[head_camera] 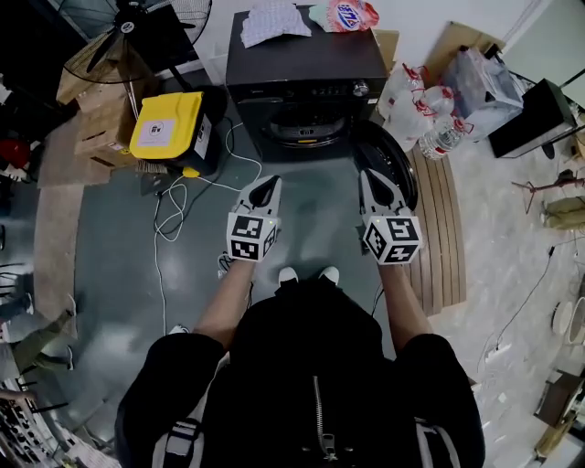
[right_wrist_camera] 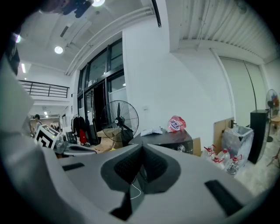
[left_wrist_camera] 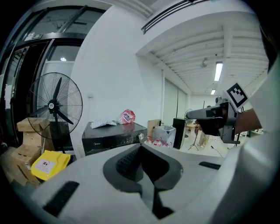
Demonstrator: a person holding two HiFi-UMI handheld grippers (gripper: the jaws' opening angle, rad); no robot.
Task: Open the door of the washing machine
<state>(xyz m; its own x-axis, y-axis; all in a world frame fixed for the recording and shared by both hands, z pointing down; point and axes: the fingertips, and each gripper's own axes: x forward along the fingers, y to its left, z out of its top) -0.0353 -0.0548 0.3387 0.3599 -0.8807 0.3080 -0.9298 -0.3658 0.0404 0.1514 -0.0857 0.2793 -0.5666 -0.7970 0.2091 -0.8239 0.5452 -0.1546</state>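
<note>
**Washer door open, both tongs shut and empty**

The washing machine (head_camera: pixel 306 69) sits at the far middle of the floor. It is a squat dark box with a matte top, and its front faces me. Its round door (head_camera: pixel 391 164), with a glossy dark rim, is swung out to the right with its free edge reaching toward the near side. That leaves the drum mouth (head_camera: pixel 306 130) uncovered.

A crumpled white cloth (head_camera: pixel 272 20) and a red printed bag (head_camera: pixel 345 15) lie on top of the machine.

My left gripper (head_camera: pixel 268 185) and right gripper (head_camera: pixel 370 176) hang side by side, nearer than the machine and clear of it. Both point toward it, with their jaws pressed together on nothing.

To the left are a yellow plastic case (head_camera: pixel 169 123) and a wire-caged fan (head_camera: pixel 137 27). To the right are clear plastic bottles (head_camera: pixel 430 137) and a slatted wooden board (head_camera: pixel 443 219).
</note>
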